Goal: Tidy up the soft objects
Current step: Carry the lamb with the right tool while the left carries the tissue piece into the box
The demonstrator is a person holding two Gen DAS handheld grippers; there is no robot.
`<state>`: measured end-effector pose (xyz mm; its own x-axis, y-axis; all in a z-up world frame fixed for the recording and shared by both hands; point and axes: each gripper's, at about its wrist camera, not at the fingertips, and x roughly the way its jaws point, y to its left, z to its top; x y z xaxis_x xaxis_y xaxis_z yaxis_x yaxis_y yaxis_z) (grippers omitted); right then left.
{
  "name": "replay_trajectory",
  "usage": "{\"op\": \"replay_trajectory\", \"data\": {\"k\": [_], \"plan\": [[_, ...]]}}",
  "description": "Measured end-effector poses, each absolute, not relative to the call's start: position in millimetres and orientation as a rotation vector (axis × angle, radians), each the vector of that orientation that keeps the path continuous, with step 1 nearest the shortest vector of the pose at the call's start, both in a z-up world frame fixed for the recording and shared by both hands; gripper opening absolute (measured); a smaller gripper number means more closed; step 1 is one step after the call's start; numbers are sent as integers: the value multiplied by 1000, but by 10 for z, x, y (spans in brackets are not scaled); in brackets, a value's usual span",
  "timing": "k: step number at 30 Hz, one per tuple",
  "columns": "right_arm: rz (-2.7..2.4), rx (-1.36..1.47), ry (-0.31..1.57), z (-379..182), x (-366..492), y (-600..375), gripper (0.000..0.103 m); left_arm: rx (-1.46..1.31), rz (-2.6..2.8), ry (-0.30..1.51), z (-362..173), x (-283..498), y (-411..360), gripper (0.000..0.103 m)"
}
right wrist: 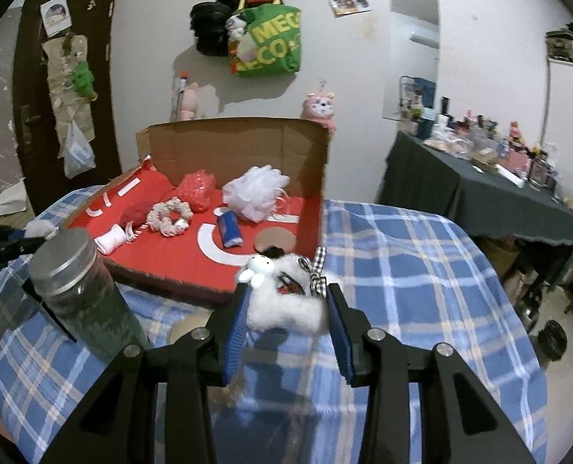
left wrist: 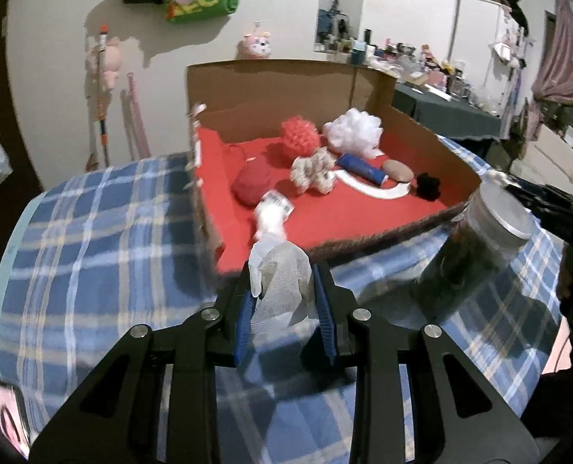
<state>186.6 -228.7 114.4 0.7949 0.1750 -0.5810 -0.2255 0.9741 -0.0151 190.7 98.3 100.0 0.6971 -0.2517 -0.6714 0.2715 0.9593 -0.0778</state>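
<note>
White fluffy plush toy, clenched in the right gripper just before the red-lined cardboard box, should clear the near rim before release; the left gripper grasps a white gauze wad.

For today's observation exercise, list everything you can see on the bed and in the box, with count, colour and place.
cardboard box: one, brown with red lining, on the bed
bath pouf: one, white, back of box
mesh pouf: one, red, back of box
scrunchie: one, cream, middle of box
red ball: one, red, left of scrunchie
blue tube: one, blue, middle of box
white roll: one, white, front left of box
round pad: one, tan, front right of box
jar: one, dark with silver lid, on the bed before the box
checked blanket: one, blue and white, covers the bed
white cloth: one, in the left gripper
plush toy: one, white, in the right gripper
</note>
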Motion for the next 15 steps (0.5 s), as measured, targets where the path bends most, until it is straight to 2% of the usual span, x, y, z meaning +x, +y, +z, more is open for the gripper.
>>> {"op": "replay_trajectory", "data": {"k": [15], "plan": [[501,-198,816,1105,2809,-1700,42,138,-545,896,1013,2832,234,27]]}}
